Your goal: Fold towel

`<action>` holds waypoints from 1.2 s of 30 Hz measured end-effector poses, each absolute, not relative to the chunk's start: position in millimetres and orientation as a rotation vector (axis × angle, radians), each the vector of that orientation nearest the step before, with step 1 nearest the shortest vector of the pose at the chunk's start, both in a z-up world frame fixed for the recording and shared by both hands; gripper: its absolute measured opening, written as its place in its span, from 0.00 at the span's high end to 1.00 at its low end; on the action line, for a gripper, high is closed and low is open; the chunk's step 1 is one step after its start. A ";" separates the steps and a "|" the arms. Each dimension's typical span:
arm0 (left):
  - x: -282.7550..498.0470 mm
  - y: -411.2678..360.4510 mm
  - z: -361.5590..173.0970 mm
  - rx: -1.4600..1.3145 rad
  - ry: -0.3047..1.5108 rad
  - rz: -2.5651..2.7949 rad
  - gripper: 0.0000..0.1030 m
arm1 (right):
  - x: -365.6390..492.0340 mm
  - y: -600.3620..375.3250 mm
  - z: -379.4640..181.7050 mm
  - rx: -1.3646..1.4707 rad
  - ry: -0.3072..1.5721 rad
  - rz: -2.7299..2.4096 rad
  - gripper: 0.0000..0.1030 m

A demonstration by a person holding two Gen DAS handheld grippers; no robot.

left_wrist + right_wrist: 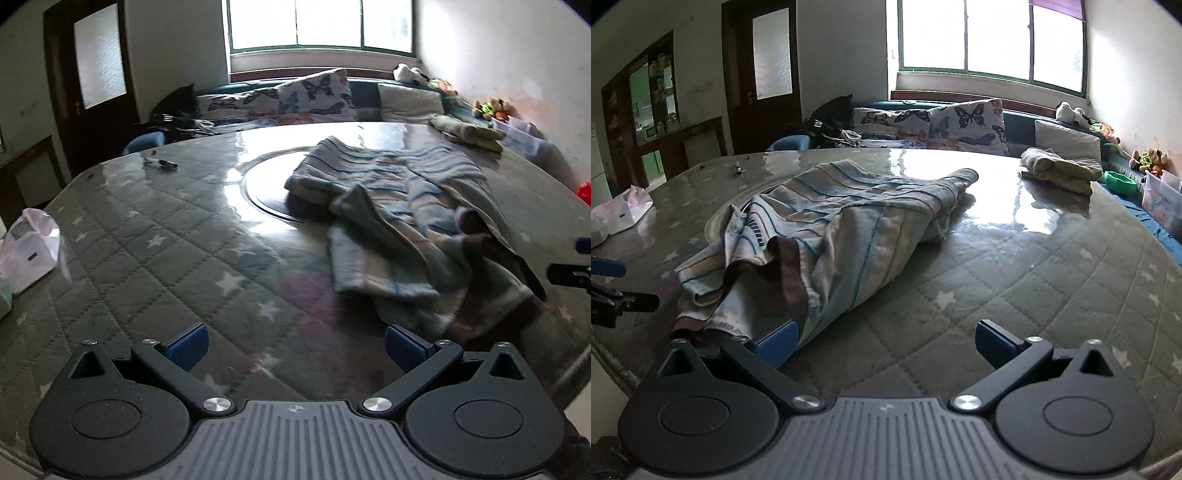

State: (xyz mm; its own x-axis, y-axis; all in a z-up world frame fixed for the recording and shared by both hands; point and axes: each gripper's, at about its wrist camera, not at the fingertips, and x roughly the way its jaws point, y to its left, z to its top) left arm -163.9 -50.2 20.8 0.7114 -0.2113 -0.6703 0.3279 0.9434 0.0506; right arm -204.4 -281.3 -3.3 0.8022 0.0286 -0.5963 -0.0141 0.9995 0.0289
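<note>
Striped towel [827, 229] lies rumpled mid-table [1015, 266], partly over the round inset, not a neat fold, so squaring up is left. Left gripper [293, 347] & right gripper [884, 345] both w/ jaws spread, holding nothing (right's left pad sits at the near hem). Underside layers hidden; far stack of cloth [1060, 170] unclear.

Bright window [993, 40] on far wall, strong glare on glossy table [1015, 266]. Bench seat below with butterfly cushions [967, 122]. Dark wooden door [762, 74], frosted pane, at left. White walls; soft toys [1147, 158] along right side.
</note>
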 end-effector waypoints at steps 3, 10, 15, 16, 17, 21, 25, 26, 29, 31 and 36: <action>-167.7 -56.7 19.9 0.190 0.720 -0.325 0.00 | -207.4 -278.5 -3.5 0.027 0.646 0.026 0.00; -176.0 -70.3 19.6 0.229 0.718 -0.361 0.00 | -213.1 -272.5 -5.1 0.017 0.659 0.028 0.00; -181.1 -80.0 19.7 0.258 0.714 -0.389 0.00 | -217.9 -269.2 -6.3 0.008 0.669 0.025 0.00; -182.1 -81.9 19.8 0.263 0.713 -0.395 0.00 | -218.5 -268.9 -6.5 0.009 0.671 0.024 0.00; -182.7 -84.0 20.1 0.268 0.714 -0.398 0.00 | -219.2 -268.7 -6.8 0.010 0.673 0.024 0.00; -184.3 -92.0 20.2 0.294 0.716 -0.408 0.00 | -221.1 -266.2 -7.4 0.001 0.678 0.040 0.00; -185.5 -98.3 18.5 0.311 0.721 -0.419 0.00 | -223.0 -265.6 -8.4 -0.003 0.684 0.044 0.00; -186.0 -99.6 18.0 0.315 0.723 -0.421 0.00 | -223.2 -265.3 -8.4 -0.004 0.686 0.044 0.00; -187.6 -103.0 17.5 0.329 0.724 -0.428 0.00 | -222.7 -265.6 -8.6 -0.004 0.688 0.049 0.00; -187.5 -104.5 17.2 0.334 0.725 -0.431 0.00 | -223.0 -265.4 -8.7 -0.006 0.687 0.051 0.00; -186.4 -107.5 16.1 0.349 0.735 -0.434 0.00 | -223.2 -262.4 -8.1 -0.013 0.686 0.061 0.00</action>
State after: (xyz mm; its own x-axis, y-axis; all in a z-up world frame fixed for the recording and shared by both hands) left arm -186.4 -107.5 16.1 0.6608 -0.2556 -0.7057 0.4945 0.8556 0.1532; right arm -223.2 -262.4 -8.1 0.7719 0.0521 -0.6336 -0.0608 0.9981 0.0080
